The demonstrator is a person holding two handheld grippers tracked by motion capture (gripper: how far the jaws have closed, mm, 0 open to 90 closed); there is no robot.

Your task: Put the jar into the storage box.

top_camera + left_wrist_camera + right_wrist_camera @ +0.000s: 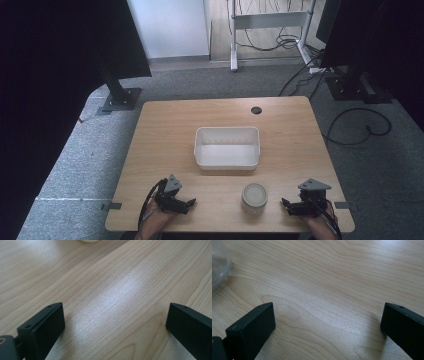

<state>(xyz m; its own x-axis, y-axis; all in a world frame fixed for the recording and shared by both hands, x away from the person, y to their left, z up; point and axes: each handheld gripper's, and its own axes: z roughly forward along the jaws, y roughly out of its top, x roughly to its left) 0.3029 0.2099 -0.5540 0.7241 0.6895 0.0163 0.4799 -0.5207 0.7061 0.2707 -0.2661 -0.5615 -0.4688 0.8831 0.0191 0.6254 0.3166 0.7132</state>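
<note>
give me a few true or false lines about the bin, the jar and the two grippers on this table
1. The white bin is empty. True.
2. The jar sits inside the bin. False: it stands on the table, nearer the person.
3. The left gripper is open. True: its jaws stand wide apart over bare wood.
4. The right gripper grips the jar. False: it is open, beside the jar.
5. The jar lies between the two grippers. True.

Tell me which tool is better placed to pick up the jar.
Right, probably. The right tool sits open just beside the jar, whose glass edge shows in the right gripper view. The left tool is open too, but farther off.
</note>
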